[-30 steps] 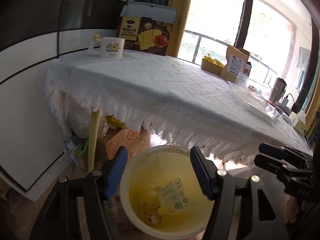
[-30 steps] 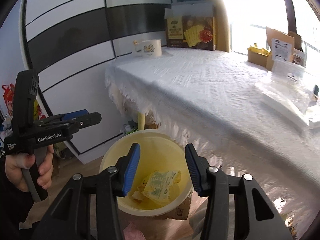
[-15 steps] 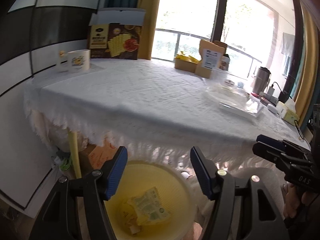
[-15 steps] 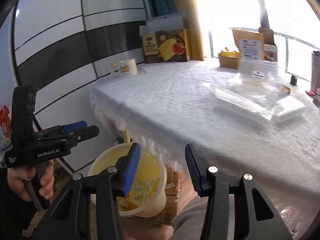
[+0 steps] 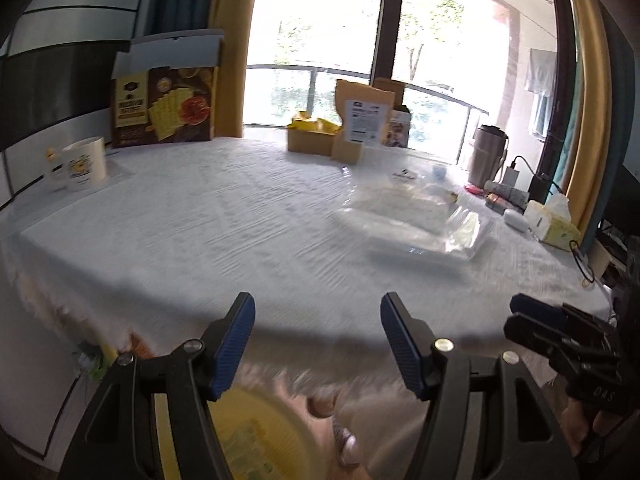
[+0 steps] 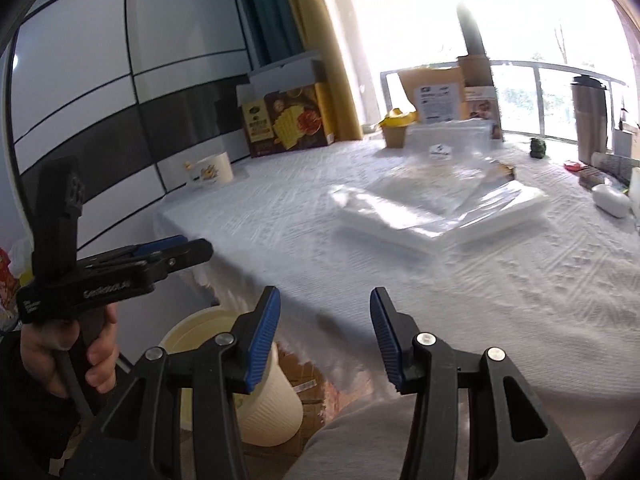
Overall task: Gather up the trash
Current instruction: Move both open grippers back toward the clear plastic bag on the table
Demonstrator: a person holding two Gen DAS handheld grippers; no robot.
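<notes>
A pale yellow waste bin (image 6: 256,396) stands on the floor by the table's near edge; in the left wrist view its rim (image 5: 276,432) shows low between the fingers, with yellow-green wrappers inside. My left gripper (image 5: 318,340) is open and empty, raised to table-edge height. It also shows in the right wrist view (image 6: 176,254), held in a hand at the left. My right gripper (image 6: 324,332) is open and empty, above the table's front edge; it shows at the right of the left wrist view (image 5: 536,324). Clear plastic bags (image 6: 436,204) lie on the white tablecloth (image 5: 224,232).
A cracker box (image 5: 164,108), a mug (image 5: 82,164), small cardboard boxes (image 5: 344,132), a steel tumbler (image 5: 486,154), a tissue pack (image 5: 554,226) and small items line the table's far and right sides. Cardboard boxes (image 6: 308,376) sit under the table. My leg (image 6: 360,440) is below.
Both grippers have risen from above the bin to table height and tilted up toward the tabletop. The bin has slid to the bottom of both views. Both stay open.
</notes>
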